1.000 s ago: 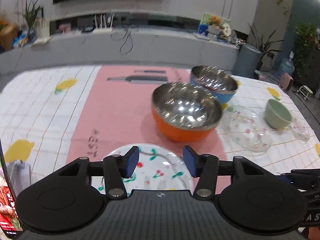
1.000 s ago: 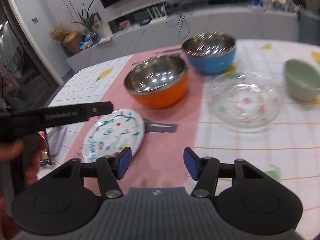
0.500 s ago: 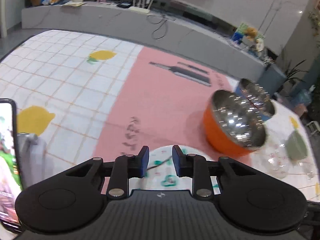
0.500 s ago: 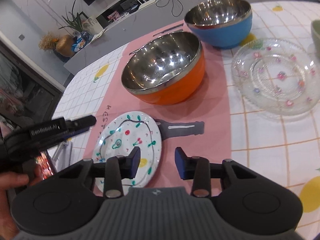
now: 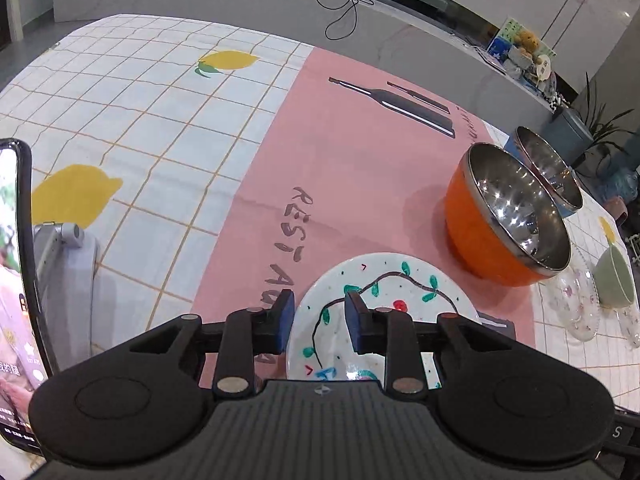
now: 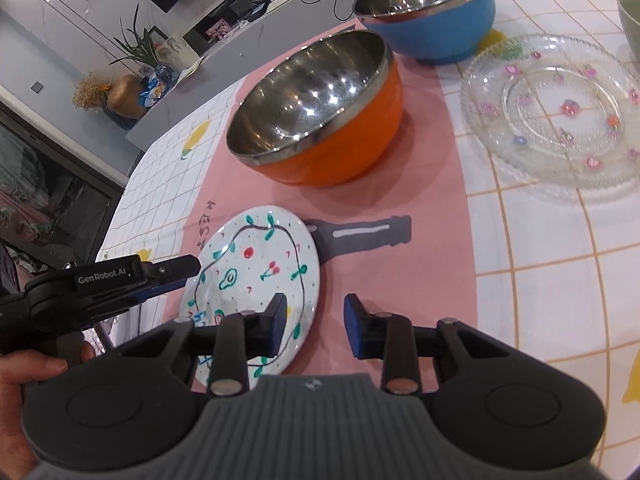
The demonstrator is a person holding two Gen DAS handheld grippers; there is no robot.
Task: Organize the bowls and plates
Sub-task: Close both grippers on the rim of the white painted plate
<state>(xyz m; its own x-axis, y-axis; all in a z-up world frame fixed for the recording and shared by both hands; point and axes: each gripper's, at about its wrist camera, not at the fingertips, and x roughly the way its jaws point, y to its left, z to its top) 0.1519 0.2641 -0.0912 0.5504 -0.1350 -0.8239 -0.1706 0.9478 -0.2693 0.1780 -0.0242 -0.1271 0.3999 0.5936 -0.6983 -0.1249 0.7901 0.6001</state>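
Observation:
A white painted plate [image 5: 384, 312] [image 6: 256, 280] lies on the pink mat. My left gripper [image 5: 319, 316] is open, its jaws straddling the plate's left rim; it also shows in the right wrist view [image 6: 176, 276] at that rim. My right gripper [image 6: 314, 324] is open over the plate's right edge and holds nothing. An orange steel bowl [image 5: 504, 220] [image 6: 320, 112] stands beyond the plate, a blue steel bowl [image 5: 548, 168] [image 6: 428, 12] behind it. A clear glass plate [image 6: 556, 116] [image 5: 576, 300] lies to the right, a green bowl [image 5: 614, 280] beside it.
The table carries a white lemon-print cloth [image 5: 140, 120] with a pink mat [image 5: 352, 168] down its middle. A phone on a stand [image 5: 16, 280] stands at the left edge. A grey counter [image 5: 280, 4] runs behind the table.
My left gripper has swung left and down to the painted plate's left rim, jaws narrower than a second ago. My right gripper has come lower and closer over the plate's right edge.

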